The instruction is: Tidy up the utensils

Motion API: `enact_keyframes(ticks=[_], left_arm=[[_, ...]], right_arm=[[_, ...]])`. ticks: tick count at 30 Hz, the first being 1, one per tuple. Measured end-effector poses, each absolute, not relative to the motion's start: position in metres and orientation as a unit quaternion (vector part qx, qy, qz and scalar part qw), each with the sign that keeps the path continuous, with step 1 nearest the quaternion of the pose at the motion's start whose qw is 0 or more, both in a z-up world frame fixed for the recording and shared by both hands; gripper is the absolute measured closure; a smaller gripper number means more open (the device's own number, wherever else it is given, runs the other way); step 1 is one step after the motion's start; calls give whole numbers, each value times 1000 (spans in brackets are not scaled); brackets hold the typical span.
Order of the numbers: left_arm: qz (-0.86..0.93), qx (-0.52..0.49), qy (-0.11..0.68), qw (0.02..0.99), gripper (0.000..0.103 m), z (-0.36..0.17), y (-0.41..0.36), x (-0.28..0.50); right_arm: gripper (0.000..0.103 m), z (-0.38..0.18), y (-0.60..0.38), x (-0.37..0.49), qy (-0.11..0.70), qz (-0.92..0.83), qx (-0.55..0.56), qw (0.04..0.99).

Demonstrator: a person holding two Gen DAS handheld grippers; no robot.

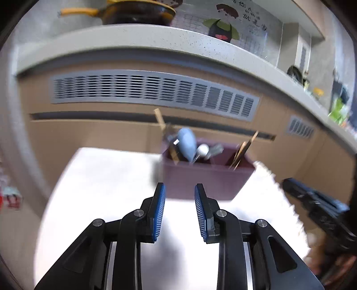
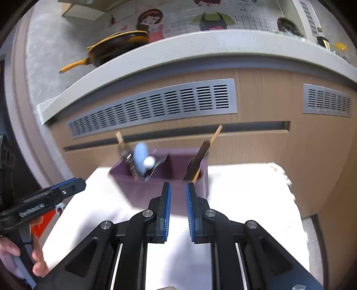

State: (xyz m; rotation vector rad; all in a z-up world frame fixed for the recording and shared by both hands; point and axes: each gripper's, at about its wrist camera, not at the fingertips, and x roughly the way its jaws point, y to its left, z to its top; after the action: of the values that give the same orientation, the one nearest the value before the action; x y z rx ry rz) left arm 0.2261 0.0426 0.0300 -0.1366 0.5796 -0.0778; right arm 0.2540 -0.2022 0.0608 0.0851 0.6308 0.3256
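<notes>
A purple utensil holder (image 1: pixel 200 178) stands on a white cloth-covered table (image 1: pixel 100 189), also in the right wrist view (image 2: pixel 145 191). Its left compartment holds a light blue spatula (image 1: pixel 187 142), a white-headed utensil (image 1: pixel 202 149) and a wooden-handled tool (image 1: pixel 161 121). Its right compartment holds wooden chopsticks (image 1: pixel 244 147). The same spatula (image 2: pixel 140 159) and chopsticks (image 2: pixel 205 151) show in the right wrist view. My left gripper (image 1: pixel 179 189) is open and empty just before the holder. My right gripper (image 2: pixel 178 189) is open, narrower, empty, close to the holder's front wall. The left gripper (image 2: pixel 67 187) shows at the left of the right wrist view.
A kitchen counter (image 1: pixel 138 42) with vented wood cabinet fronts (image 1: pixel 151 89) rises behind the table. A yellow pan (image 1: pixel 133 11) sits on the counter. The right gripper's body (image 1: pixel 316 203) shows at the right of the left wrist view. The cloth's frayed edge (image 2: pixel 287 178) is at right.
</notes>
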Motion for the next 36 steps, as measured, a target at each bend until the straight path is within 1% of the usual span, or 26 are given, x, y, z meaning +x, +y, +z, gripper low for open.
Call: enact_keyframes(ticks=[4, 7, 12, 22, 36], left_arm=[[10, -34, 288, 957, 75, 24, 34, 176], [8, -21, 302, 953, 75, 19, 27, 147], [-18, -18, 311, 950, 75, 15, 15, 118], [-30, -11, 293, 955, 75, 28, 0, 100], [-35, -14, 302, 953, 75, 29, 0, 100]], right_arm=[[89, 61, -191, 206, 337, 166, -2, 927], [88, 56, -177, 166, 344, 170, -40, 923], [88, 58, -173, 126, 336, 159, -44, 927], [88, 66, -185, 110, 329, 149, -35, 932], [88, 69, -189, 109, 328, 146, -28, 933]])
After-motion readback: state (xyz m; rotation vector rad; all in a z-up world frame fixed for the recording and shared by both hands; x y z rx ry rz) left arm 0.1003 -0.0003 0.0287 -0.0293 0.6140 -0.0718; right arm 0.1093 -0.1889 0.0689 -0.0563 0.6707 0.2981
